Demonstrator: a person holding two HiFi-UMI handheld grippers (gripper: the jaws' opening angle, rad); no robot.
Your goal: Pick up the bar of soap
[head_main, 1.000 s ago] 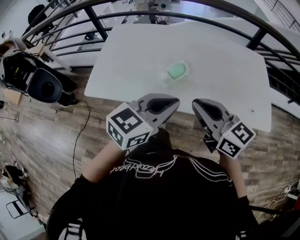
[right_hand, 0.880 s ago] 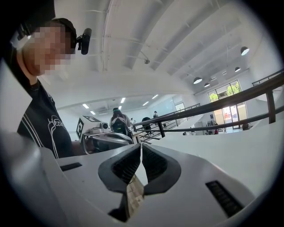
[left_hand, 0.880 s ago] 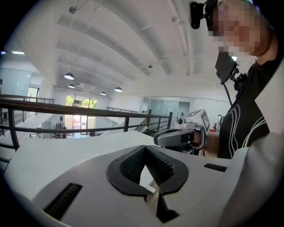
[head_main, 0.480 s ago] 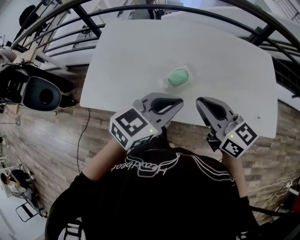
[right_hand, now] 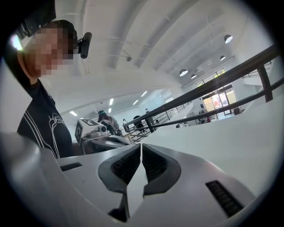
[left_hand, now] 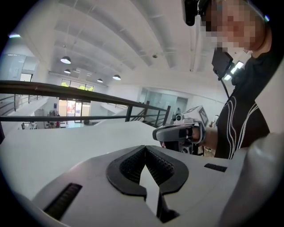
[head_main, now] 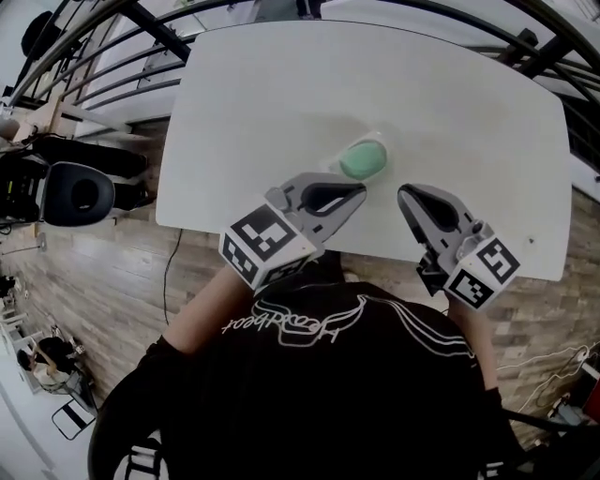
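A pale green bar of soap (head_main: 363, 158) lies on a clear dish on the white table (head_main: 262, 103), a little in from the near edge. In the head view my left gripper (head_main: 361, 192) is shut and empty, its tip just short of the soap on the near side. My right gripper (head_main: 404, 194) is shut too, to the right of the soap and slightly nearer me. In the left gripper view the left gripper (left_hand: 145, 149) has its jaws together over bare tabletop. The right gripper (right_hand: 141, 146) looks the same in its own view. Neither gripper view shows the soap.
A black railing (head_main: 141, 21) curves round the table's far and left sides. A black chair (head_main: 80, 193) stands on the wooden floor (head_main: 112, 272) to the left. The table's near edge runs under both grippers. Each gripper shows in the other's view.
Both grippers have moved forward from over the floor to over the table's near edge, closing on the soap. Their jaws stayed shut.
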